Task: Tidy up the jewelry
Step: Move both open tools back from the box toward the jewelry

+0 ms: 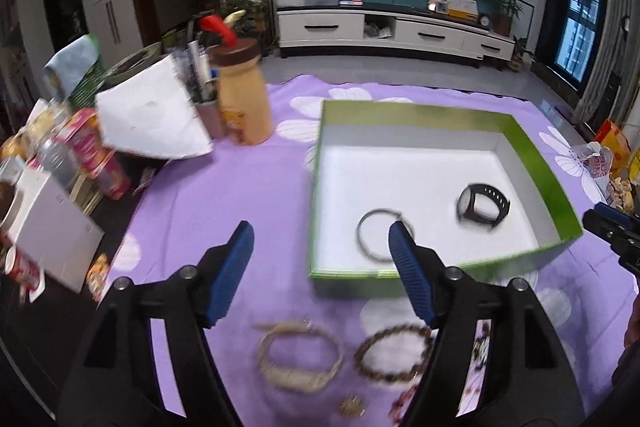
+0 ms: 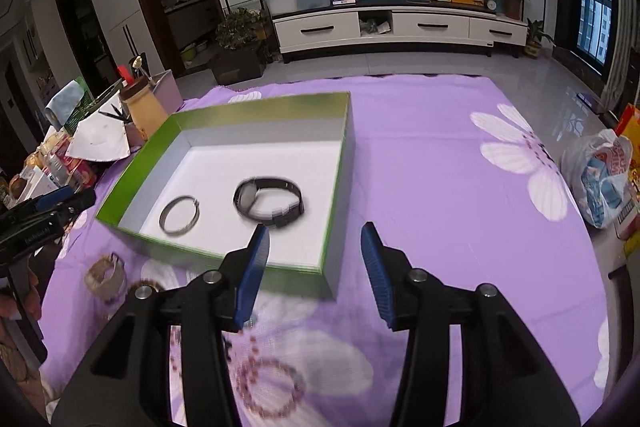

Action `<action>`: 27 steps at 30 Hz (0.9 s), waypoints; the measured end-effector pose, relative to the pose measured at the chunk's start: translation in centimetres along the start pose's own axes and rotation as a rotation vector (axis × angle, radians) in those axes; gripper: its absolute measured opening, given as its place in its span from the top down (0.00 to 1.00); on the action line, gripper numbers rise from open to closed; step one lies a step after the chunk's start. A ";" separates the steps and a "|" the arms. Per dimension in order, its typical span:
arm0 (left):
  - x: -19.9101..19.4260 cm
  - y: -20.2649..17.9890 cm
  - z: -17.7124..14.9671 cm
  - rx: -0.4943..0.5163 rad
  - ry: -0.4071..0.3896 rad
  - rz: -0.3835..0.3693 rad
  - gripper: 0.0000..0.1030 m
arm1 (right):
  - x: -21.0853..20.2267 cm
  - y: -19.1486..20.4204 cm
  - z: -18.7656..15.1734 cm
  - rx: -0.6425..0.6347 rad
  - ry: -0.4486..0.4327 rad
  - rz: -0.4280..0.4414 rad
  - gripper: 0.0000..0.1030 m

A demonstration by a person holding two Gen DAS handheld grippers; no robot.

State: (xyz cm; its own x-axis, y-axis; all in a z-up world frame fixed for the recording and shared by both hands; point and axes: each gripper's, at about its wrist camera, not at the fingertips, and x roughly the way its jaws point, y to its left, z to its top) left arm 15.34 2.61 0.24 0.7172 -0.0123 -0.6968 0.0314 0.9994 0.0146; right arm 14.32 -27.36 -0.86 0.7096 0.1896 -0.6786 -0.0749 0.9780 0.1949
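Observation:
A green-walled box [image 1: 536,147] [image 2: 140,151] with a white floor lies on the purple flowered cloth. In it lie a silver bangle [image 1: 366,241] [image 2: 179,215] and a black wristband [image 1: 483,207] [image 2: 268,201]. My left gripper [image 1: 322,239] is open and empty, above the cloth at the box's near left corner. Below it lie a pale woven bracelet [image 1: 300,355] [image 2: 106,275] and a brown bead bracelet [image 1: 394,353]. My right gripper [image 2: 316,241] is open and empty over the box's near right corner. A pink bead bracelet [image 2: 268,387] lies beneath it.
Left of the cloth stand a tan bottle [image 1: 242,95] with a brown lid, a white paper [image 1: 152,115], snack packets and a white box [image 1: 52,231]. A plastic bag [image 2: 600,175] sits at the right edge. Small gold and red trinkets [image 1: 352,407] lie near the front.

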 end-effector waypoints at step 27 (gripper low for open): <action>-4.0 1.3 -13.3 -0.088 0.134 -0.087 0.31 | -1.4 4.3 -11.4 -0.140 0.191 0.079 0.53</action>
State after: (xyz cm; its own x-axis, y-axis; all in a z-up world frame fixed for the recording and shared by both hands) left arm 3.31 4.41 -6.49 0.6149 -0.1006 -0.7822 0.0242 0.9938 -0.1089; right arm 4.99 -22.43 -7.14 0.5533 0.2658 -0.7894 -0.2308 0.9595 0.1613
